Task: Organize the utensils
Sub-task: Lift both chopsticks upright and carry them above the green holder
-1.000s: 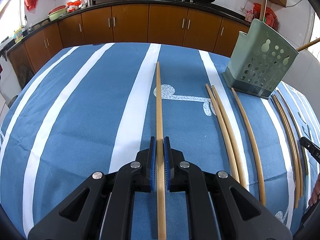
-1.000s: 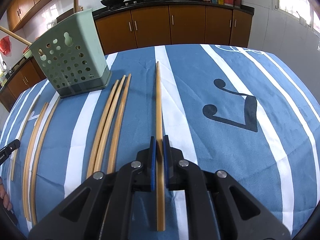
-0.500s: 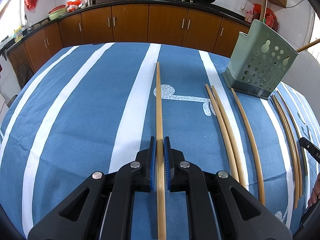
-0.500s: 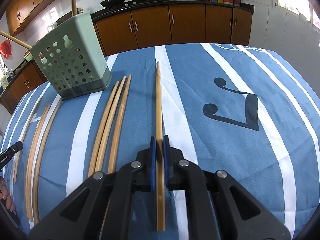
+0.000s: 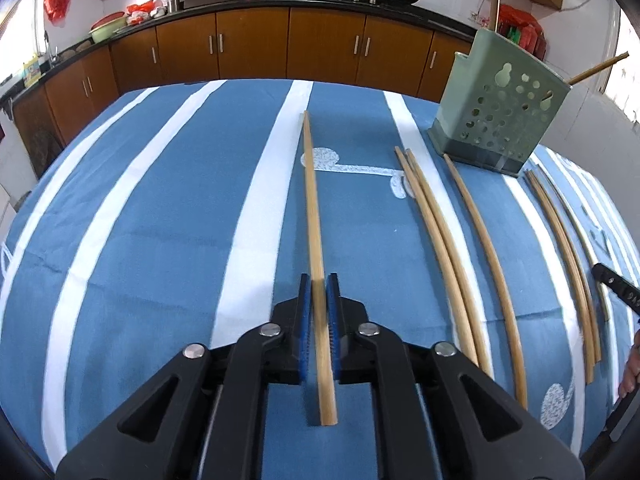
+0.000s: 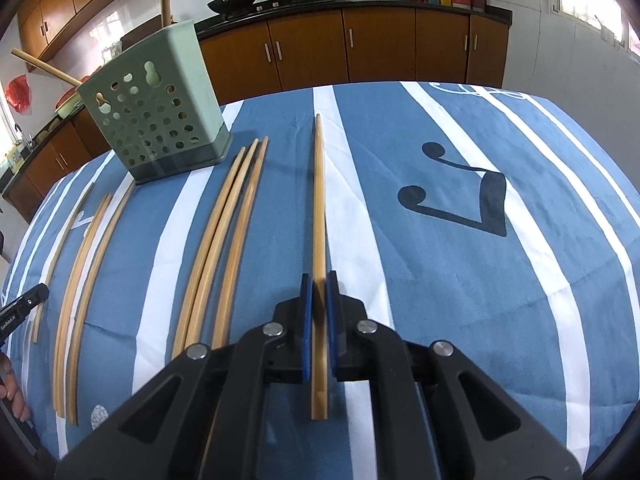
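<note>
A chopstick (image 5: 316, 240) is being pinched lengthwise by the left gripper (image 5: 319, 296), another chopstick (image 6: 319, 216) by the right gripper (image 6: 319, 294); the holder (image 6: 154, 114) is standing upper left, nearer the right.

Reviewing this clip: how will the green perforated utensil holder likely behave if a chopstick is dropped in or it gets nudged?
The utensil holder looks like light plastic, so a nudge may slide it on the tablecloth. Its wide darker base probably resists tipping. The chopsticks leaning out of it could shift its balance a little.

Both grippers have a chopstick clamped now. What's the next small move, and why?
Probably carry the right gripper's chopstick toward the green holder first: the gripper is shut on it, the holder stands upright at its left, and six chopsticks lie loose on the cloth.
</note>
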Available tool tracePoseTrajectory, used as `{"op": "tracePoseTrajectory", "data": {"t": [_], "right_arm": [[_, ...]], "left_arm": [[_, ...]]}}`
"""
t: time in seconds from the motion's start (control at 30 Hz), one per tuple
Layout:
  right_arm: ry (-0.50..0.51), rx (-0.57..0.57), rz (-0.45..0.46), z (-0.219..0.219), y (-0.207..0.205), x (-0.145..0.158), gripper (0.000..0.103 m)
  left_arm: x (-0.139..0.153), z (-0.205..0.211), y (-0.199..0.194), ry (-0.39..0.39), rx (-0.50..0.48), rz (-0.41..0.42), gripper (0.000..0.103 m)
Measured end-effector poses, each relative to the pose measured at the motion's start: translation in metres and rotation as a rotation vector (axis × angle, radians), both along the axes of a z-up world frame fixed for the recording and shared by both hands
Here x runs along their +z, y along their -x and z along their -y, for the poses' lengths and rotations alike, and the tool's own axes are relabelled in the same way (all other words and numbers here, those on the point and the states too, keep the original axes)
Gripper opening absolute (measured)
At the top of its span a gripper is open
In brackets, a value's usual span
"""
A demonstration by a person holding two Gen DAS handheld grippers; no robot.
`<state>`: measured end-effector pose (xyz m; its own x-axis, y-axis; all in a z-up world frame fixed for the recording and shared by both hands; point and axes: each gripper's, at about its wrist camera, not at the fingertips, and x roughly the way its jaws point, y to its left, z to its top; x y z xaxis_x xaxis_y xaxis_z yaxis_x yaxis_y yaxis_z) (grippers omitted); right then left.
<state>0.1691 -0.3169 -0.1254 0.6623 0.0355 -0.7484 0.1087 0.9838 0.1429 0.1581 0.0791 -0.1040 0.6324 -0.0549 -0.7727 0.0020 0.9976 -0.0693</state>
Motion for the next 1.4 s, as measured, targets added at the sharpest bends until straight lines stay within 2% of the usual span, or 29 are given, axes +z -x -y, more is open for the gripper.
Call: {"op": "tracePoseTrajectory", "data": {"t": [0.13,0.5,0.63,0.93,1.17,1.4], "right_arm": [[-0.012,-0.012,0.078,0.006,0.011,0.021,0.008],[-0.010,-0.057,0.326,0.022,0.029,0.095,0.008],[-0.011,-0.062,0.392,0.023,0.033,0.113,0.008],[0.000,-0.052,0.440,0.021,0.030,0.136,0.008],[-0.074,0.039,0.511,0.016,0.033,0.199,0.008],[-0.102,0.203,0.529,-0.007,0.036,0.249,0.008]], "left_arm": [[0.014,-0.006,0.005,0.015,0.002,0.032,0.007],[0.094,-0.014,0.013,0.076,0.026,0.273,0.007],[0.116,-0.014,0.016,0.090,0.031,0.337,0.007],[0.136,-0.013,0.014,0.087,0.015,0.384,0.007],[0.180,0.002,0.018,0.105,-0.080,0.456,0.007],[0.219,0.034,0.024,0.138,-0.221,0.505,0.007]]}}
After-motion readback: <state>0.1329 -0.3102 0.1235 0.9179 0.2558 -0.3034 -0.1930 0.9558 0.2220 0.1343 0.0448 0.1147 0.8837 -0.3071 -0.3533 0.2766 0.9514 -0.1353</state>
